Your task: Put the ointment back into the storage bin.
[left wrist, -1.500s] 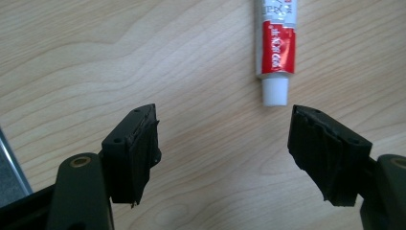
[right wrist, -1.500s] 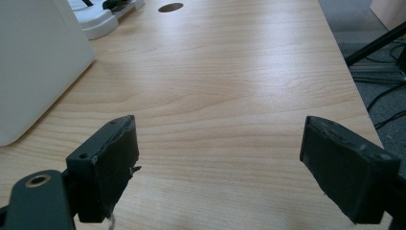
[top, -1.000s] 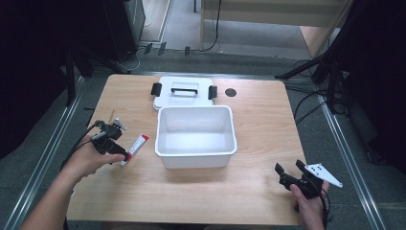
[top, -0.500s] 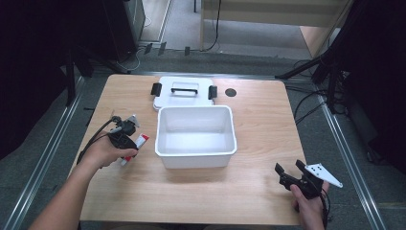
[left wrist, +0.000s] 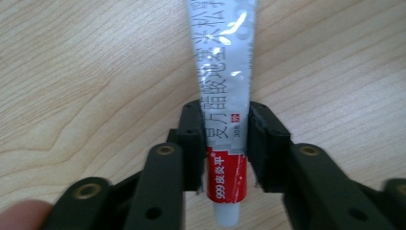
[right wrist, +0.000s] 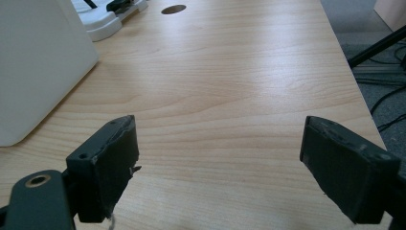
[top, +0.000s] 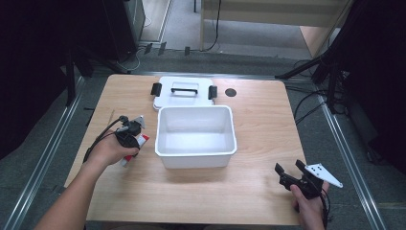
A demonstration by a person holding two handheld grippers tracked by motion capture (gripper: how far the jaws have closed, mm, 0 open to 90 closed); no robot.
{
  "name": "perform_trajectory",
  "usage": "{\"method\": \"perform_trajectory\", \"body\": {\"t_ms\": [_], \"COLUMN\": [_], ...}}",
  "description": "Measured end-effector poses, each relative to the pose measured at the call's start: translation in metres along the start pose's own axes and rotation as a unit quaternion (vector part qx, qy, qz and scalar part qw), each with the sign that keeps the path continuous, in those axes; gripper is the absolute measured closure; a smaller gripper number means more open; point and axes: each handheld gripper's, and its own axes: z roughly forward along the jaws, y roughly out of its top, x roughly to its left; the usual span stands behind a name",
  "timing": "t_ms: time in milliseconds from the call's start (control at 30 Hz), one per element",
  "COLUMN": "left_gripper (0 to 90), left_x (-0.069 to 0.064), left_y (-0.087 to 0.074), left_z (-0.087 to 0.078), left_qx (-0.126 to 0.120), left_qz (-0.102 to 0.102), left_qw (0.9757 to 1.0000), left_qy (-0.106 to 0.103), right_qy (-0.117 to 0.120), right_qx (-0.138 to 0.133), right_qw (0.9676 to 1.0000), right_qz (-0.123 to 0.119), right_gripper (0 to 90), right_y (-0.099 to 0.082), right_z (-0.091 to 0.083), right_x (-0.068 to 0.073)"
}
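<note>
The left gripper (left wrist: 225,143) is closing its grasp on the red-and-white ointment tube (left wrist: 226,115), which is lying flat on the wooden table (top: 258,120) just left of the open white storage box (top: 195,136); its jaws have just been closing and are now pressing on both sides of the tube near its capped end. The next move is probably calling for a lift clear of the box wall. The right gripper (right wrist: 218,163) is resting near the table's front right corner, jaws spread wide around nothing.
</note>
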Motion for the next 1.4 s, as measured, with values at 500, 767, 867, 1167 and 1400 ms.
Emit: {"method": "perform_trajectory", "body": {"t_ms": [500, 767, 867, 1167, 1400], "left_gripper": [72.5, 72.5, 72.5, 72.5, 72.5], "left_x": [0.011, 0.007, 0.004, -0.011, -0.033], "left_y": [-0.012, -0.014, -0.013, -0.008, 0.001], "left_z": [-0.027, -0.066, -0.084, -0.128, -0.152], "left_qx": [-0.018, -0.017, -0.024, -0.038, -0.062], "left_qz": [0.021, 0.062, 0.077, 0.137, 0.198], "left_qw": [0.9996, 0.9976, 0.9962, 0.9888, 0.9764], "left_qy": [-0.002, 0.024, 0.034, 0.047, 0.059], "right_qy": [-0.002, -0.003, -0.003, -0.002, -0.001], "right_qx": [0.001, 0.0, 0.001, 0.001, 0.002], "right_qw": [1.0, 1.0, 1.0, 1.0, 1.0], "right_qz": [0.002, 0.003, 0.002, 0.002, 0.002], "right_gripper": [13.1, 13.2, 13.2, 13.2, 13.2], "right_y": [0.0, 0.0, 0.0, 0.0, 0.0], "right_z": [0.0, 0.0, 0.0, 0.0, 0.0], "right_x": [0.0, 0.0, 0.0, 0.0, 0.0]}}
